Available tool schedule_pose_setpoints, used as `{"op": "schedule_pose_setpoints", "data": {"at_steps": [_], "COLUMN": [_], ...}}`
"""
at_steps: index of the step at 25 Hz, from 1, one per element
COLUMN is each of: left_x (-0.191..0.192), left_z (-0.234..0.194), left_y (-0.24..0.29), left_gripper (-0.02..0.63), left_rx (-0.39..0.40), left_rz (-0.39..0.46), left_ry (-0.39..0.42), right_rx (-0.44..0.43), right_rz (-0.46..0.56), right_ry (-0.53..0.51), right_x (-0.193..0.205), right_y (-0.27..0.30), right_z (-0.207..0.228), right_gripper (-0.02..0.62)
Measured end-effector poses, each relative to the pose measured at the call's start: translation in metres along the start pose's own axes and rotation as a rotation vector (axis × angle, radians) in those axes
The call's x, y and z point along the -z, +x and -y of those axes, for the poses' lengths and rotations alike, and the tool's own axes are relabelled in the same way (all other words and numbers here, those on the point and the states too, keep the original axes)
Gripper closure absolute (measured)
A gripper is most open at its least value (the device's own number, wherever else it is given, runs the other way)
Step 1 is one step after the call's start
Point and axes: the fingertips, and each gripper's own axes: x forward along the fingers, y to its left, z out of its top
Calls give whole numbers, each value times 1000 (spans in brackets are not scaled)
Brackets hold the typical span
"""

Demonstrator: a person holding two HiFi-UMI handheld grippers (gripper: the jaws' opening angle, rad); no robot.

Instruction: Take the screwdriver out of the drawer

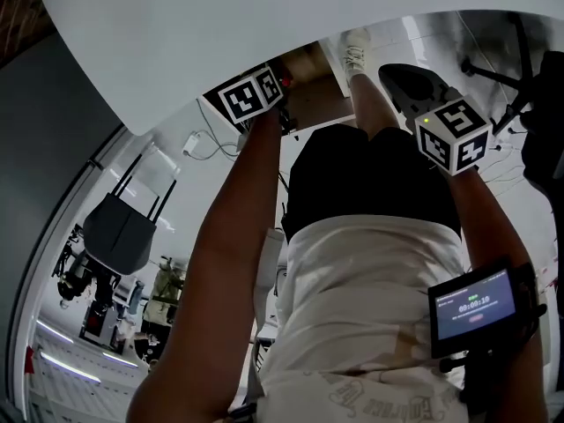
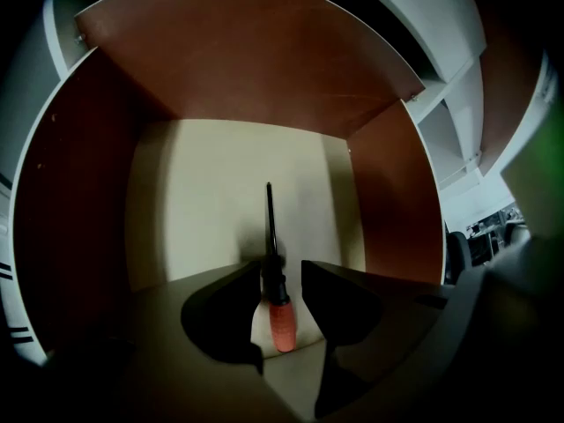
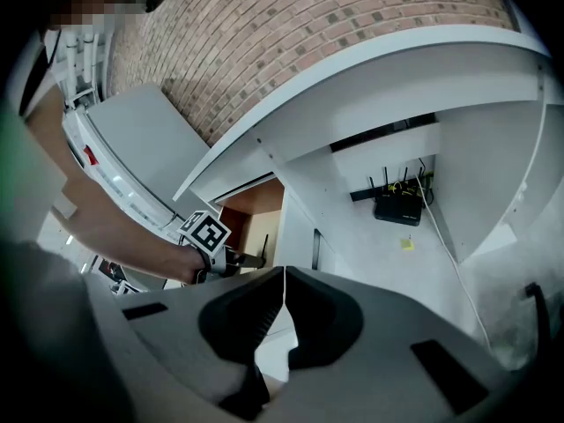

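In the left gripper view a screwdriver (image 2: 282,324) with an orange handle and a thin black shaft lies on the pale floor of the open drawer (image 2: 198,192), shaft pointing at the back wall. My left gripper (image 2: 282,271) points down into the drawer, jaws apart on either side of the black collar; a gap shows on the right side. The right gripper (image 3: 284,276) hangs outside the drawer with its jaws shut and nothing between them. In the head view only the two marker cubes show, the left one (image 1: 247,95) over the drawer (image 1: 317,95), the right one (image 1: 454,135) further right.
The drawer has red-brown side and back walls (image 2: 264,69) and sits under a white curved desk top (image 1: 264,33). A black router (image 3: 401,208) with cables hangs beneath the desk. A grey chair (image 1: 123,227) stands to the left. A small screen (image 1: 474,305) sits on the right forearm.
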Motion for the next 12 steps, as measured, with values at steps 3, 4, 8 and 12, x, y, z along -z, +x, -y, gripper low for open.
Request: {"op": "schedule_pose_setpoints", "data": {"at_steps": [3,4,8,12], "left_x": [0,0,7,4], "left_z": [-3,-4,-2,-4], "left_y": [3,4,7,7], "left_gripper": [446,446,448,460], "left_rx": [-17,-18,-29,-52], "left_rz": [0,-1,-14,21], "left_ry": [14,16,30,21], "right_rx": [7,7,2,-2], "right_rz": [-4,-5,-4,-5], "right_ry": [4,5,13,23], "right_x": [1,1,1,3], "right_y": [-1,-1,-1,-1], "right_z": [3,3,2,4], "right_gripper": [571,571,571,571]}}
